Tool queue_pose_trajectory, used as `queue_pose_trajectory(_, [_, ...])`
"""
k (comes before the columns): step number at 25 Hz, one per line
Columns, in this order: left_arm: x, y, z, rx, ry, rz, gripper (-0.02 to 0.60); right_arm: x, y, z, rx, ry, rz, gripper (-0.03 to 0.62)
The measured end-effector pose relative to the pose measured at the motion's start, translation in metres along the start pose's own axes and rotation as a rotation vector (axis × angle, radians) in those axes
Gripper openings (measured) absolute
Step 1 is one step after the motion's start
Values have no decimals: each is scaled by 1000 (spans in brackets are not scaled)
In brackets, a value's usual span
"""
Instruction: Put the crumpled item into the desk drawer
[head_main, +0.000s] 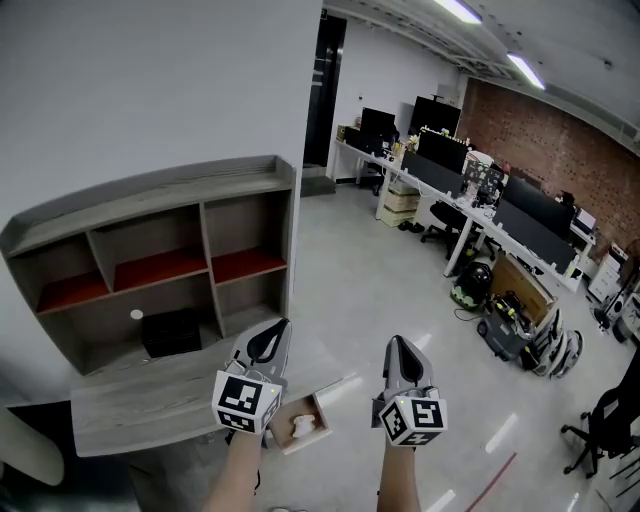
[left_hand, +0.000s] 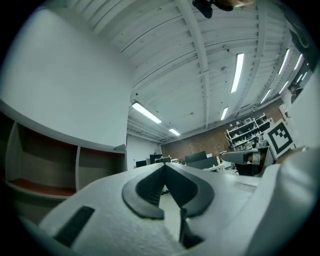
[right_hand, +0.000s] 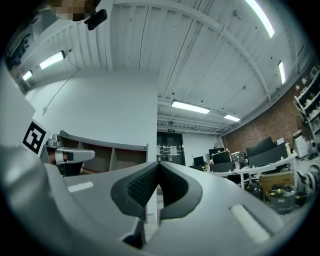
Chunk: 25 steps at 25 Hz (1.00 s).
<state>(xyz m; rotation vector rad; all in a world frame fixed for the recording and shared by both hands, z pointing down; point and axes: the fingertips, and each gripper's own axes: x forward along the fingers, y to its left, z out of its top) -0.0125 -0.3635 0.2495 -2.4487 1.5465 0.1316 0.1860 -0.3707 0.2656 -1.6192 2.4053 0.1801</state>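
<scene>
A small white crumpled item (head_main: 301, 426) lies inside an open wooden drawer (head_main: 321, 413) at the right end of the grey desk (head_main: 130, 405). My left gripper (head_main: 274, 336) is held above the drawer, jaws shut and empty, pointing away from me. To its right, over the floor, my right gripper (head_main: 397, 348) is also shut with nothing in it. In the left gripper view the closed tips (left_hand: 164, 168) point toward the ceiling and the far office. In the right gripper view the closed tips (right_hand: 158, 165) face the wall corner and a doorway. Neither gripper view shows the drawer.
A grey hutch (head_main: 160, 250) with red-lined shelves stands on the desk against the wall, a black box (head_main: 170, 332) in its lower bay. A white chair (head_main: 25, 445) is at lower left. Office desks with monitors (head_main: 450, 160), bags and a black chair (head_main: 610, 420) fill the right.
</scene>
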Motion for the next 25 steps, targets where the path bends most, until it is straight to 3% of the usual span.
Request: queue_pose_trajectory(25, [-4,-14,-19,-39,43,-20,3,-12,-2,-10,1,39,-7,11])
